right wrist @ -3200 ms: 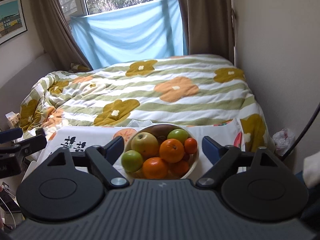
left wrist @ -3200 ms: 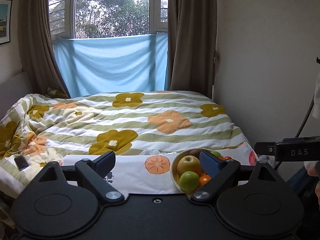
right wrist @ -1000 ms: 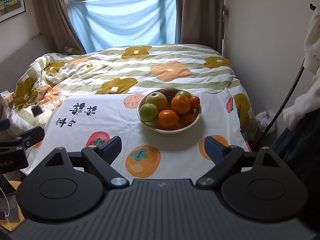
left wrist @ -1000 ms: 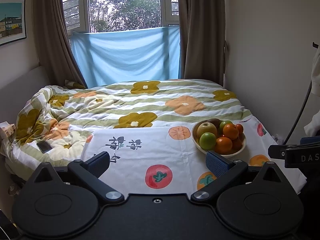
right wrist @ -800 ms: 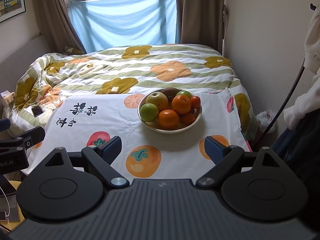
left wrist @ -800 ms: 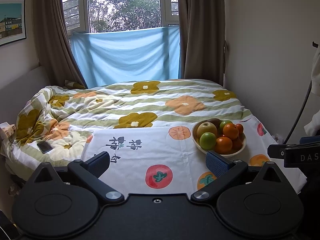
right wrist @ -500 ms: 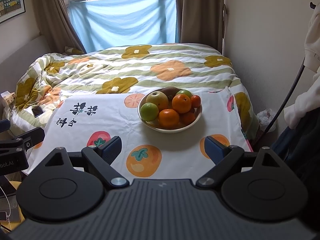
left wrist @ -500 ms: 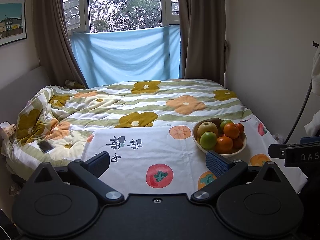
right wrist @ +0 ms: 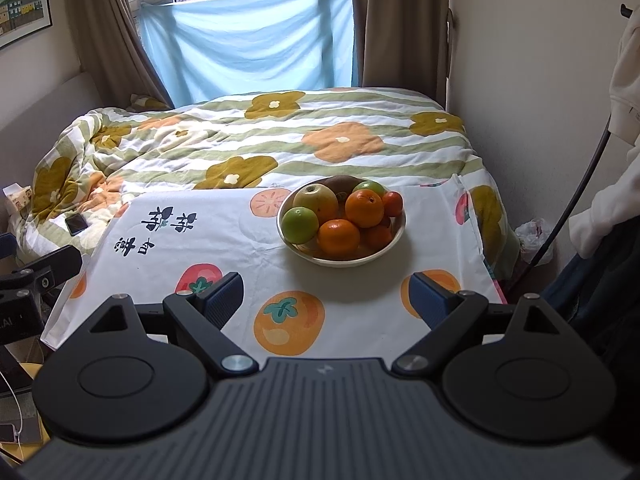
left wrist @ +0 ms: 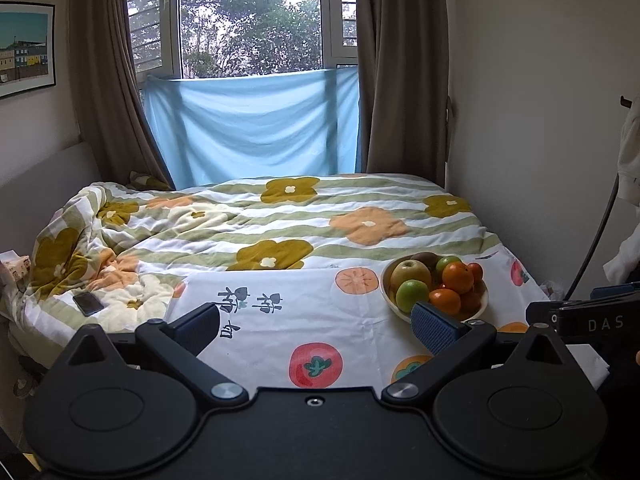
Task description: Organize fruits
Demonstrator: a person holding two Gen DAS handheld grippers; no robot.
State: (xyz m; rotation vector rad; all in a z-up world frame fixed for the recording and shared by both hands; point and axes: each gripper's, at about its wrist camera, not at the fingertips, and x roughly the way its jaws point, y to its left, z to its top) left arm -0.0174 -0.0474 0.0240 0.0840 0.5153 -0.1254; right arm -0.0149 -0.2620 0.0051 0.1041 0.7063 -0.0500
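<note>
A: Both tools are up and clear. Your left gripper (left wrist: 316, 326) has its jaws spread wide with nothing between them, hanging over the near edge of the white persimmon-print cloth (left wrist: 320, 312).

B: Same story on your right gripper (right wrist: 324, 300): jaws wide apart, only cloth showing between the blue pads (right wrist: 426, 300).

A: And the fruit?

B: All of it sits in the cream bowl (right wrist: 390, 246), which stands on the cloth toward its far right part, well ahead of your right gripper and not touching it. From your left wrist view the bowl (left wrist: 386, 294) lies off to the right, partly hidden behind your right-hand finger pad.

A: What's in the pile?

B: A yellow-green apple (right wrist: 316, 200) at the back left, a green fruit (right wrist: 300, 225) in front of it against the rim, two big oranges (right wrist: 364, 209) stacked near the middle, a small red-orange one (right wrist: 392, 204) at the right, a brown kiwi (right wrist: 340, 182) at the back with another green fruit (right wrist: 370, 188) just beside it.

A: Anything loose on the cloth?

B: Only the printed persimmons. Beyond it lies the flowered quilt (right wrist: 280, 148), with a dark phone (right wrist: 76, 224) resting on its rumpled left side.
</note>
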